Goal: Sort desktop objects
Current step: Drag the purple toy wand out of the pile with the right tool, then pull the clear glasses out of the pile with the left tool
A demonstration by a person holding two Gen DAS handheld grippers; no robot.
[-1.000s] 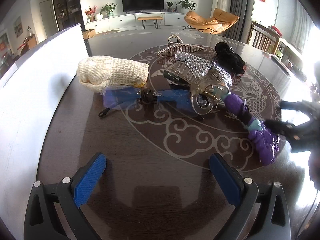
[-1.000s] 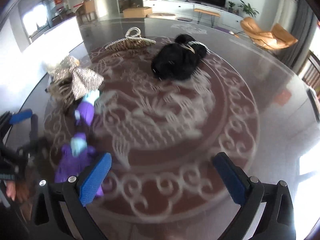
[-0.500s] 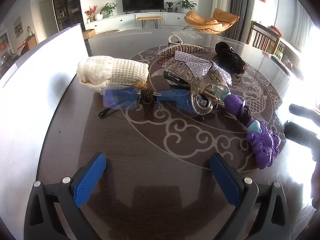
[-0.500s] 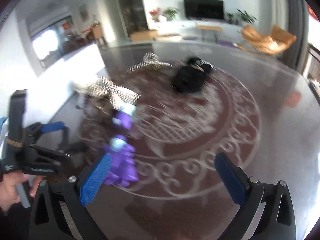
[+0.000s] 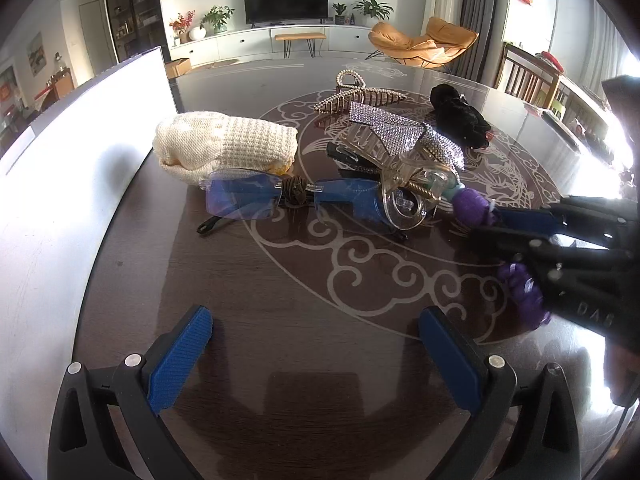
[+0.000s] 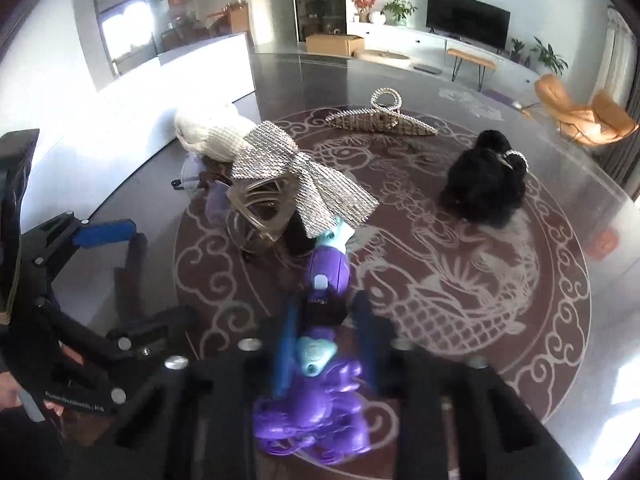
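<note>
Right fingers (image 6: 324,332) just closed on purple toy (image 6: 320,412), left fingers (image 5: 316,356) open, rhinestone bow (image 6: 304,168) beside.

Living room, daylit. Black TV (image 5: 285,1) on long white cabinet (image 5: 280,42); orange lounge chair (image 5: 424,42) right of it; potted plants (image 5: 374,5). Dark round surface (image 5: 280,300) with pale scrollwork.

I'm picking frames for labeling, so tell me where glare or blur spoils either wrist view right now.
Left wrist view: sharp overall, but window glare whites out the right edge and the table there; the white panel on the left is nearly featureless. Right wrist view: the right gripper, shut on the purple toy, is soft and smeared up close; the black scrunchie is crisper.
</note>
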